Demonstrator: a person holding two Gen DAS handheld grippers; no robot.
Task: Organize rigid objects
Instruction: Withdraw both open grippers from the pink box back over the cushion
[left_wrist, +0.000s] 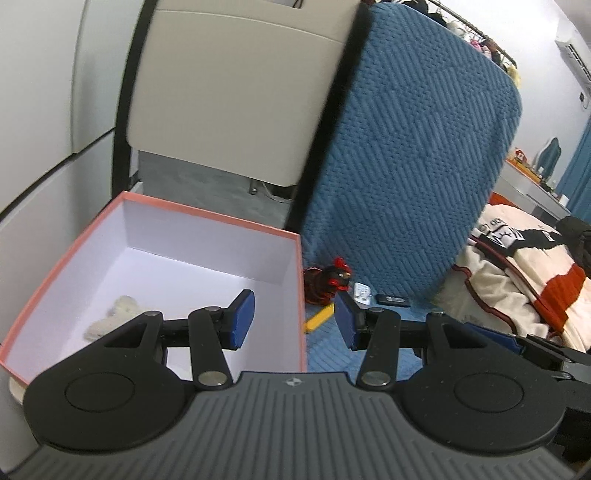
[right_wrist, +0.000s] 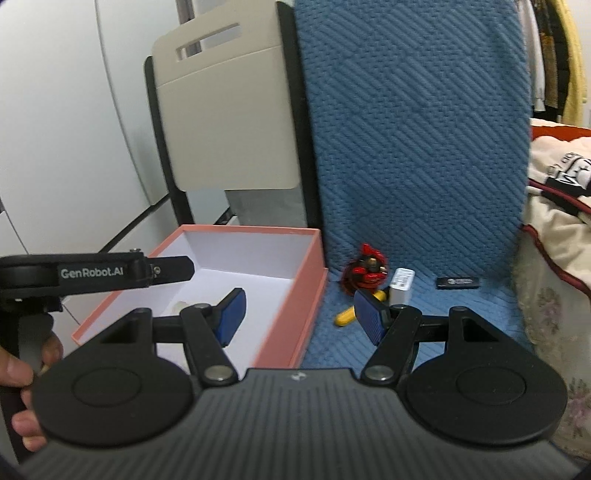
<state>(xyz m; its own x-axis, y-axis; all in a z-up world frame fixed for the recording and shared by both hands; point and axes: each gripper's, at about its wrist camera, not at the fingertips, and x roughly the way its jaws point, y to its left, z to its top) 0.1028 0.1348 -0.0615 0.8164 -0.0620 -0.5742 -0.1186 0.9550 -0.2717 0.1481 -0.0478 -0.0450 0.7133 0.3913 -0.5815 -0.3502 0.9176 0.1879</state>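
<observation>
Tongs (right_wrist: 301, 319) agape; pink, white-lined box (right_wrist: 288, 288)

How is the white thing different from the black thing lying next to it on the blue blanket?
The white block is pale and chunky; the black stick is dark, slim and flat. The white block lies close to the red toy, pointing away from the camera; the black stick lies further right, turned sideways. Both rest on the blanket, outside the pink box, untouched by either gripper.
</observation>
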